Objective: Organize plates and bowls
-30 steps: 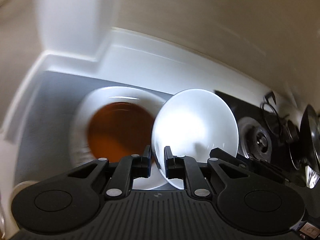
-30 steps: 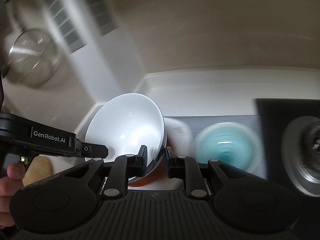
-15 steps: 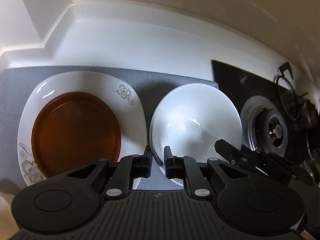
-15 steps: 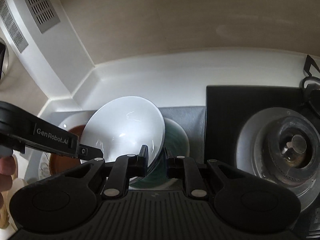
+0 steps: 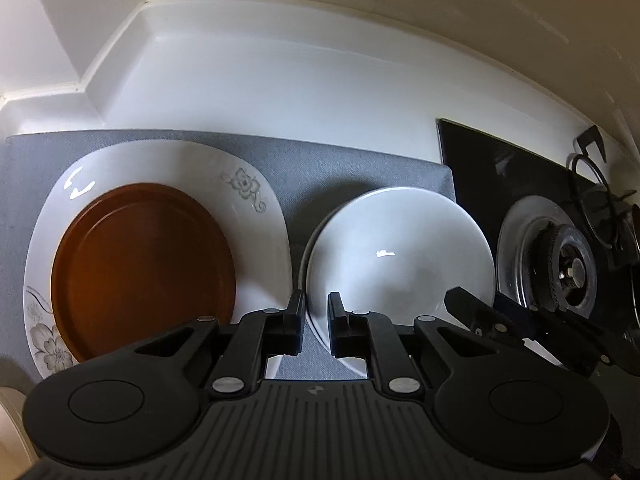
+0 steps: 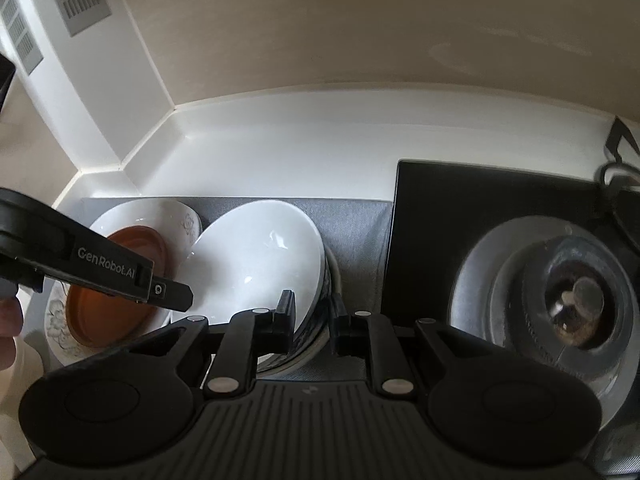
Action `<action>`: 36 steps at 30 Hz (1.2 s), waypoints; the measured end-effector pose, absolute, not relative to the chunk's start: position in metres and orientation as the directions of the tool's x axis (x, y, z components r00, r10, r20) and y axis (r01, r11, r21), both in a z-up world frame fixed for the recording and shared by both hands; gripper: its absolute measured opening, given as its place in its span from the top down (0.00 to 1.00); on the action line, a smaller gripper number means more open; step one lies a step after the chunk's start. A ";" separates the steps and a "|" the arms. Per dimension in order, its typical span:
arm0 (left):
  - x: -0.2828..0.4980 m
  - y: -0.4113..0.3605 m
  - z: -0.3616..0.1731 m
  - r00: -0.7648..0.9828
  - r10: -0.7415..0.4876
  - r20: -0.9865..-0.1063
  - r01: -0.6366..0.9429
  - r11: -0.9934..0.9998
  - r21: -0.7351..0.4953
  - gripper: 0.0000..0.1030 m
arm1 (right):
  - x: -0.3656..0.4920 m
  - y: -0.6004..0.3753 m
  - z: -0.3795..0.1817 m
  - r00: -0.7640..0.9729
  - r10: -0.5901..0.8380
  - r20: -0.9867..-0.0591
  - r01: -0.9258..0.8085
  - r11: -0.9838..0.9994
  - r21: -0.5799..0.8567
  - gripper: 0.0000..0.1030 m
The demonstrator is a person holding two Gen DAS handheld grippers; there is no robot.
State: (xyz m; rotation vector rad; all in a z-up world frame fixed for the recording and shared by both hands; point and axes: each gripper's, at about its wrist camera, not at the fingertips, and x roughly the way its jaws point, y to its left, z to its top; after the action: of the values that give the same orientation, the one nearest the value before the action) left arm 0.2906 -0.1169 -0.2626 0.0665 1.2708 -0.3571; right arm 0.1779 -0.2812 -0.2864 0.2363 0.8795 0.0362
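A white bowl sits nested in another bowl on the grey mat. My left gripper is shut on the white bowl's near-left rim. My right gripper is shut on the same bowl at its right rim, over the blue-patterned bowl under it. To the left a brown plate lies on a white flowered plate; both also show in the right wrist view.
A black stove top with a burner lies right of the mat. White counter and a wall run behind. The left gripper's body crosses the right wrist view.
Both grippers have come down and moved right with the white bowl, from above the plates to onto the other bowl on the mat.
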 end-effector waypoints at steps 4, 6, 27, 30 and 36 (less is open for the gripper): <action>0.296 -0.113 -0.264 0.236 -0.236 -0.943 0.273 0.947 -0.169 0.88 | 0.178 -0.287 -0.286 0.637 0.144 -0.757 0.059 0.970 0.235 0.82; 0.296 -0.111 -0.264 0.233 -0.251 -0.940 0.267 0.945 -0.186 0.88 | 0.175 -0.296 -0.287 0.633 0.192 -0.750 0.071 0.950 0.303 0.78; 0.263 -0.122 -0.261 0.199 -0.284 -0.938 0.371 0.908 -0.197 0.81 | 0.148 -0.329 -0.294 0.645 0.267 -0.716 0.129 0.886 0.446 0.89; 0.261 -0.126 -0.270 0.206 -0.262 -0.943 0.359 0.916 -0.176 0.78 | 0.148 -0.337 -0.297 0.655 0.252 -0.712 0.151 0.880 0.451 0.79; 0.267 -0.125 -0.282 0.174 -0.280 -0.944 0.335 0.919 -0.210 0.75 | 0.160 -0.333 -0.310 0.634 0.240 -0.735 0.175 0.881 0.439 0.66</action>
State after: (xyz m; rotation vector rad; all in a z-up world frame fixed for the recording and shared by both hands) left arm 0.2670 -0.1252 -0.2823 0.0489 1.3267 -0.4356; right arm 0.1597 -0.3329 -0.3099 0.5078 0.8932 0.0396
